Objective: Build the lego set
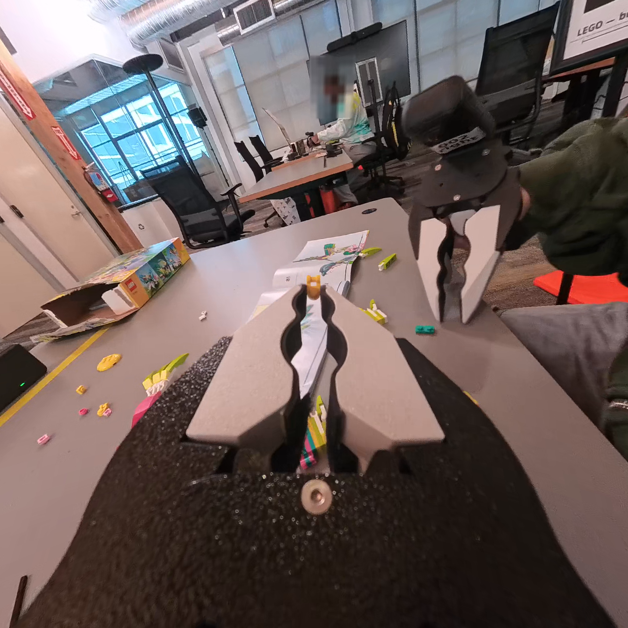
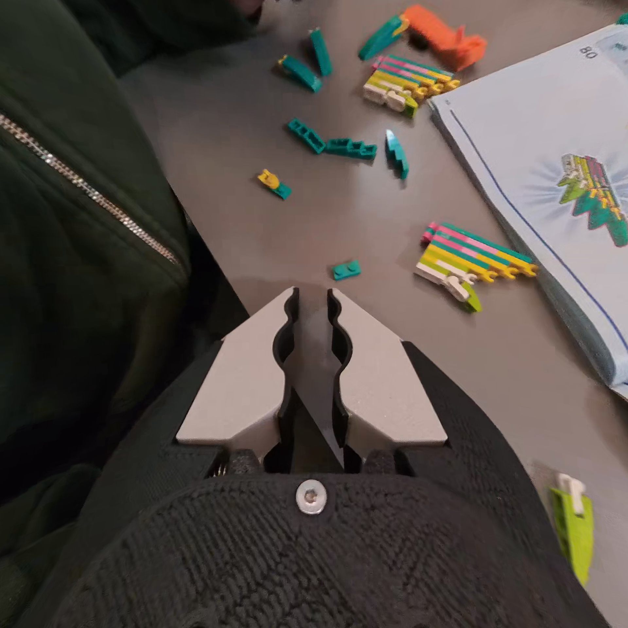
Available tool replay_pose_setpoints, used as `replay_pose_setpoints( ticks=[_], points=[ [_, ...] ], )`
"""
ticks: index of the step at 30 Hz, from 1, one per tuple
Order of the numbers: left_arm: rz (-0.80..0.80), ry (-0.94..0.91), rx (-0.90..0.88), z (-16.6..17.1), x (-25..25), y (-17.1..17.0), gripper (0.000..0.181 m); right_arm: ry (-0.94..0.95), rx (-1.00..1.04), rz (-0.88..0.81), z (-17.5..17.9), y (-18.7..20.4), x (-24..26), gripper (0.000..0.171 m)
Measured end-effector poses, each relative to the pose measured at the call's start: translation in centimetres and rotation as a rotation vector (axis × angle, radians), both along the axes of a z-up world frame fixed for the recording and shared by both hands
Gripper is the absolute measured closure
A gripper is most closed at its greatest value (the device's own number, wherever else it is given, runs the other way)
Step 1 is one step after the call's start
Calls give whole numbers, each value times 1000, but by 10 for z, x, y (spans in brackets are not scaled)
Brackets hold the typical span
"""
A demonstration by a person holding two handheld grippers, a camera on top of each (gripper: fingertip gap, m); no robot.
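Observation:
My left gripper (image 1: 313, 293) is shut on a small yellow clip piece (image 1: 313, 282), held above the open instruction booklet (image 1: 326, 258). My right gripper (image 2: 312, 291) is open by a narrow gap and empty. It points down at the grey table (image 2: 258, 244), just short of a small teal plate (image 2: 346, 270). In the left wrist view the right gripper (image 1: 453, 317) stands tilted next to that teal plate (image 1: 424, 329). Two striped wing assemblies (image 2: 472, 261) (image 2: 407, 81) lie beside the booklet (image 2: 543, 170).
Loose teal pieces (image 2: 350, 147), a yellow-and-teal piece (image 2: 273, 183), an orange part (image 2: 445, 40) and a lime piece (image 2: 574, 523) lie around. The torn set box (image 1: 136, 275) sits at the left. A green jacket (image 2: 68, 238) fills the near table edge. My right fingertips sit around 15 centimeters from my left ones.

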State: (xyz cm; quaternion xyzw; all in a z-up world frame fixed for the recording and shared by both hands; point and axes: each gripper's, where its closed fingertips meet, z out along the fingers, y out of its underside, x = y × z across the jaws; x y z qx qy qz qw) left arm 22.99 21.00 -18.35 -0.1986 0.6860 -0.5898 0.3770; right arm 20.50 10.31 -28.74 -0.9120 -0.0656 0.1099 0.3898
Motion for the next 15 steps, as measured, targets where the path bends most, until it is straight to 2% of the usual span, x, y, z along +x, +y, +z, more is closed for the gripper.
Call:
replay_pose_setpoints(
  ticks=[5,9,15],
  points=[
    [-5,16,8,-3,0,-1,176,32,-24,-76,0,2,-6,144],
    [-6,21,13,-5,1,-1,176,39,-35,-220,0,8,0,146],
    [-8,22,27,-6,0,-2,176,24,-14,-305,0,19,6,148]
  ],
)
